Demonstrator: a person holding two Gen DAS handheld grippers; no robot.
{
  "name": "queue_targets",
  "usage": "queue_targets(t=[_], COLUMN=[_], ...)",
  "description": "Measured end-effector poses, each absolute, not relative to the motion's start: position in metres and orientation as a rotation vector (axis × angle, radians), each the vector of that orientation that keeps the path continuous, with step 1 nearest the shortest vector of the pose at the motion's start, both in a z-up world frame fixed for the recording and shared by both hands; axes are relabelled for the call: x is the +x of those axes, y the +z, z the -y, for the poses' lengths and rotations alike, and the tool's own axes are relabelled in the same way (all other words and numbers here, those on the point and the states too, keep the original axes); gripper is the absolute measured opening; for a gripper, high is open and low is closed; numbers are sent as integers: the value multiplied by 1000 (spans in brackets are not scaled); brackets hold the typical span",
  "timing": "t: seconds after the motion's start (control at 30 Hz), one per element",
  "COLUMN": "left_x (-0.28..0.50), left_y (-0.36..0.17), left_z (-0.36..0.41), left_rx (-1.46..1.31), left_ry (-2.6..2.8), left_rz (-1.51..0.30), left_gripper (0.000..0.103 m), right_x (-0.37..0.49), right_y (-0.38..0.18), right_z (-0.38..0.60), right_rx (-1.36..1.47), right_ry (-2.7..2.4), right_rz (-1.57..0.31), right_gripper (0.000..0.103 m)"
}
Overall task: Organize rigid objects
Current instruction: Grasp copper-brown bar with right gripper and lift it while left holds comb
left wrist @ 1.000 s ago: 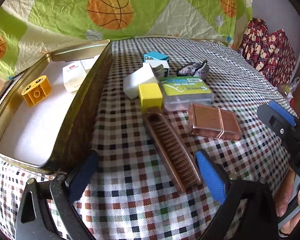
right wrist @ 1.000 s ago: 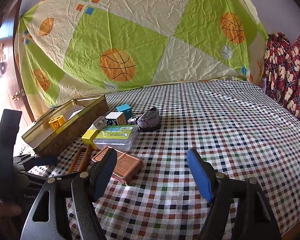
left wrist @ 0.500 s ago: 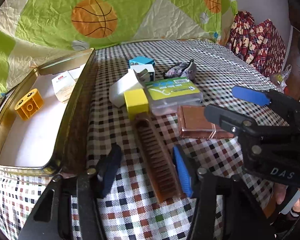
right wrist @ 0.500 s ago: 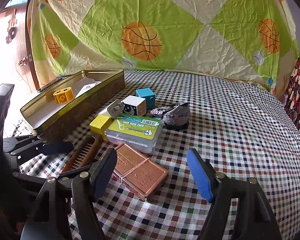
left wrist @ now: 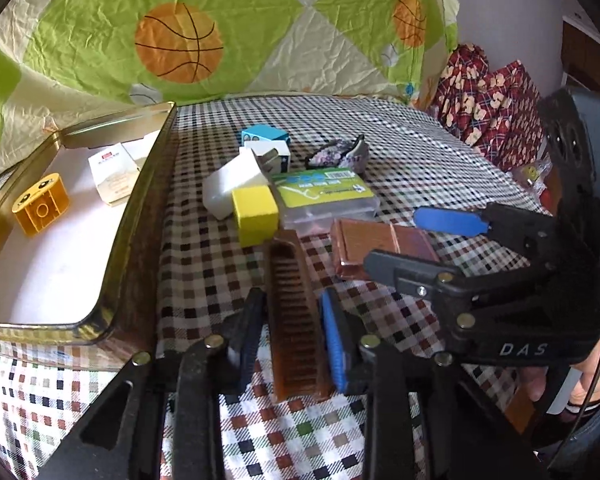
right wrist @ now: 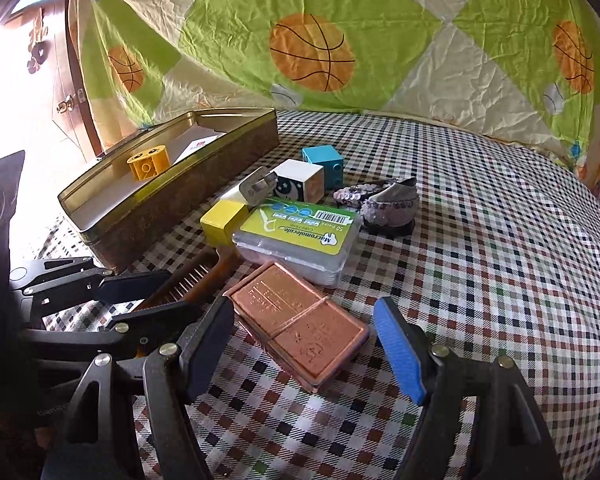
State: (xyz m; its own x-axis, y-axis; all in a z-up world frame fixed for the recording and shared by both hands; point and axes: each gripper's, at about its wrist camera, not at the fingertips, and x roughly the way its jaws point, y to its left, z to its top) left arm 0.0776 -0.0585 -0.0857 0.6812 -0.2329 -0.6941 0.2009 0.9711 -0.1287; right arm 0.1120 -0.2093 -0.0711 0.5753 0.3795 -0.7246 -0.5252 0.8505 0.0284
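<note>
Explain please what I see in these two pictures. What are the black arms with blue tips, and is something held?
No robot here: a person holds a hand tool with two fingers in each hand, and a camera on each tool looks along its fingers.

One picture is from the left gripper. Its fingers sit closely on either side of a brown comb that lies on the checked cloth; whether they already pinch it, I cannot tell. The other picture is from the right gripper, which is open around a copper case, not touching it.

Also on the cloth: a clear box with a green label, a yellow block, cubes and a tin with a few things inside.
</note>
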Motion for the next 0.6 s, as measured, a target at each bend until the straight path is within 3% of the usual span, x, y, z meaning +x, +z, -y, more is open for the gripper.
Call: queue_targets(t=[0.37, 0.43, 0.6], left_x=[82, 82, 79], left_y=[-88, -88, -88], left_z=[61, 57, 51], left_rx=[-14, -33, -58], left_ry=[-195, -180, -172], left_rz=[-806, -801, -785], left_gripper=[28, 29, 24], right_x=[112, 110, 107], right_y=[-71, -70, -75], right_z=[210, 208, 196], right_rx=[-200, -213, -287], right_ry=[522, 549, 576], right_rz=[-792, -778, -801], right_gripper=[72, 67, 64])
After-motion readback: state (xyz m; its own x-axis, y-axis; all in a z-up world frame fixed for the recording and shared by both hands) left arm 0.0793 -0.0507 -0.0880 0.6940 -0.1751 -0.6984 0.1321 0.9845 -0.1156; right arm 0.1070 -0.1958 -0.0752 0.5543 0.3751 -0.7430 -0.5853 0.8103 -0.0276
